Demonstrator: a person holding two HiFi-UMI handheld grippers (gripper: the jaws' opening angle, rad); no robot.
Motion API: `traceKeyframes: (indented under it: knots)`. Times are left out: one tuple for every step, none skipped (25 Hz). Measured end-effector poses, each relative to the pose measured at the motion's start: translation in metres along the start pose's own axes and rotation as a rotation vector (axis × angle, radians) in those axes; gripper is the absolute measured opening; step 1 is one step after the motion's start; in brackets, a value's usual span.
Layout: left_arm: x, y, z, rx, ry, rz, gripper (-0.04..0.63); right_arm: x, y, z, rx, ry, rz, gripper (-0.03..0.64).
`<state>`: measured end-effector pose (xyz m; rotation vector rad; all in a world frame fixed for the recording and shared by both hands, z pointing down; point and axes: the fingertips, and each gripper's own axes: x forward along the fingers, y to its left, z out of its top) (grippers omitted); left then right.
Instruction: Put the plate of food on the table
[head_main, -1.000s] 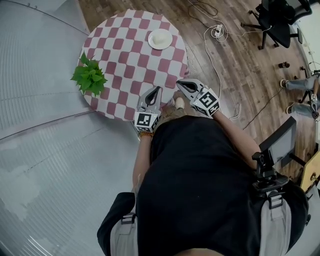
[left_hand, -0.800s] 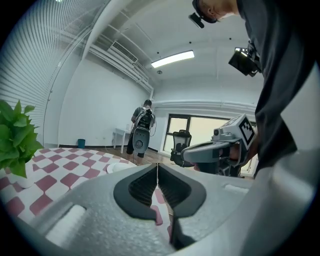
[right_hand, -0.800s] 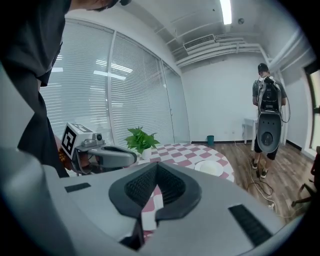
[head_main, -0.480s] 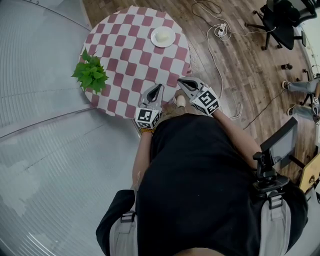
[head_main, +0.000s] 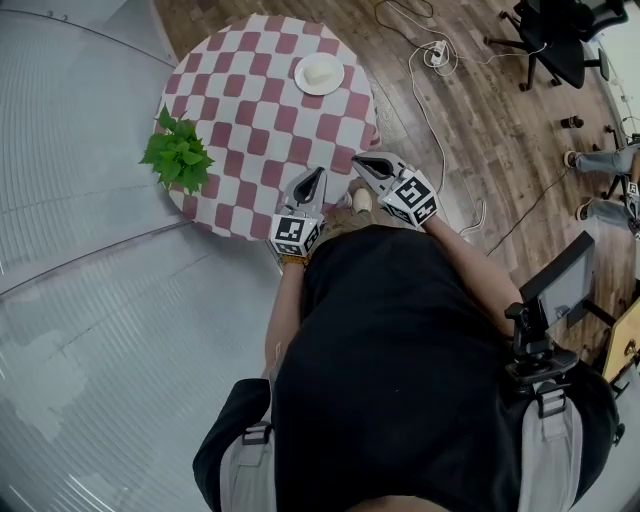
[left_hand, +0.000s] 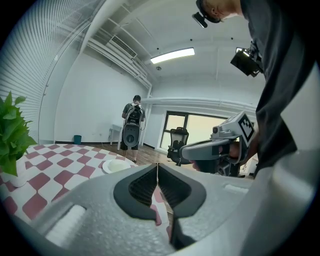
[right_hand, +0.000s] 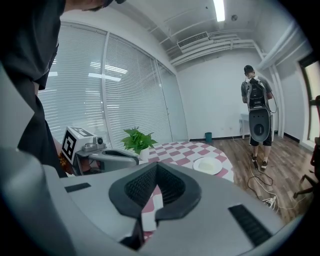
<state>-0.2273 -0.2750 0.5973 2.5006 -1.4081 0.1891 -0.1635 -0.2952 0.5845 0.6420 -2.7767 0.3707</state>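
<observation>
In the head view the person's black shirt (head_main: 400, 340) covers the lower half of the frame and hides the near rim of the table (head_main: 205, 215). I cannot make out the stand of the table in any view. The plant (head_main: 178, 155) hides its own pot from above. The left gripper view shows only part of a white pot (left_hand: 17, 177), cut off by the lens edge. The food (head_main: 322, 70) is a pale rounded mound, and I cannot tell what it is. It sits on the plate (head_main: 319, 74), a round white dish with a smooth rim that rests on the far side of the table, well apart from both grippers. A cloth (head_main: 250, 110) of red and white squares covers the round top and hangs over its edge. The floor (head_main: 470, 130) is brown wood plank, with a thin white cable (head_main: 428, 120) looping across it. The left gripper (head_main: 317, 176) is clenched: its ribbed black pads meet and nothing is between them. The right gripper (head_main: 360, 163) is also clenched and empty. Both have a matte grey shell and hang over the near edge of the table, just beside each other. A bystander (right_hand: 257, 117) stands far off, too small to make out in detail.
</observation>
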Motion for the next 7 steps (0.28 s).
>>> traceKeyframes:
  knots:
    - [0.001,0.0003,-0.0012,-0.003,0.002,-0.002,0.012,-0.0002,-0.0002,-0.0006,0.003,0.002,0.0,0.008]
    - [0.0019,0.0005,-0.0026,-0.006,0.004,-0.003,0.012,-0.0004,-0.0004,-0.0015,0.007,0.005,0.001,0.008]
    - [0.0024,0.0008,-0.0041,-0.009,0.007,-0.005,0.012,-0.0005,-0.0004,-0.0023,0.009,0.008,0.0,0.008]
    - [0.0026,0.0012,-0.0055,-0.011,0.009,-0.006,0.012,-0.0005,-0.0004,-0.0032,0.01,0.011,0.0,0.008]
    - [0.0027,0.0018,-0.0065,-0.013,0.011,-0.008,0.012,-0.0002,-0.0004,-0.0039,0.012,0.013,-0.001,0.008]
    - [0.0029,0.0025,-0.0072,-0.014,0.013,-0.01,0.012,0.0001,-0.0006,-0.0045,0.013,0.014,-0.002,0.008]
    - [0.0031,0.0033,-0.0078,-0.015,0.014,-0.011,0.012,0.0004,-0.0008,-0.0051,0.015,0.016,-0.003,0.008]
